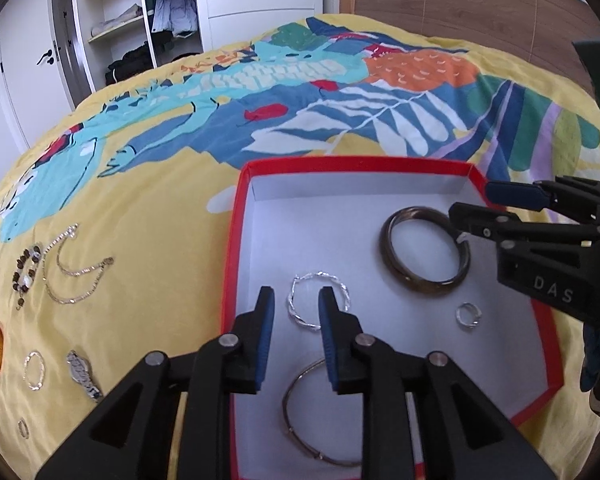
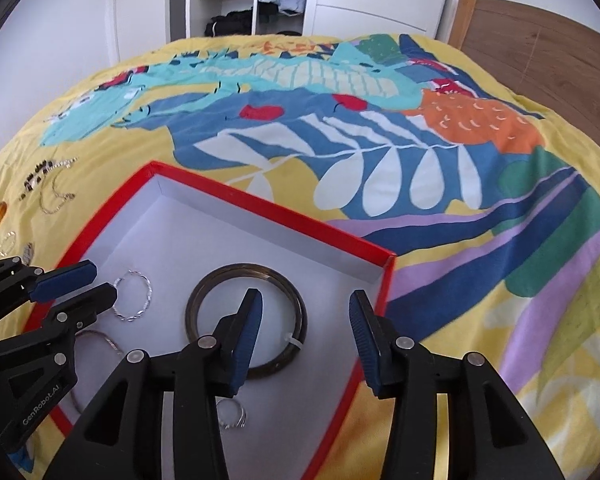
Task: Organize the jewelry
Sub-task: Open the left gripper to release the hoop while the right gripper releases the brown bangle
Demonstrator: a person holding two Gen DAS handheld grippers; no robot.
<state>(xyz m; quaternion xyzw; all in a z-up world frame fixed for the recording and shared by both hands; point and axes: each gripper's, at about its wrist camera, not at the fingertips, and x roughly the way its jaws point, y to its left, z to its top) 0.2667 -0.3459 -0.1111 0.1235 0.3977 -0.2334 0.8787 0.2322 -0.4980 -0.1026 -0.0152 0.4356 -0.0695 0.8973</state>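
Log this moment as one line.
left gripper: open, over box | right gripper: open, empty | dark bangle: in box | chains: on bedspread

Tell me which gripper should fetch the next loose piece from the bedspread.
Left, probably. The left gripper is open and empty over the red-rimmed white box's left side, nearest the silver chain necklace on the yellow bedspread. The right gripper hangs over the box's far side.

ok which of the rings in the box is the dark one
The dark bangle, the thick brown hoop at the far right of the red box. The twisted silver bracelet, thin hinged bangle and small ring are all silver.
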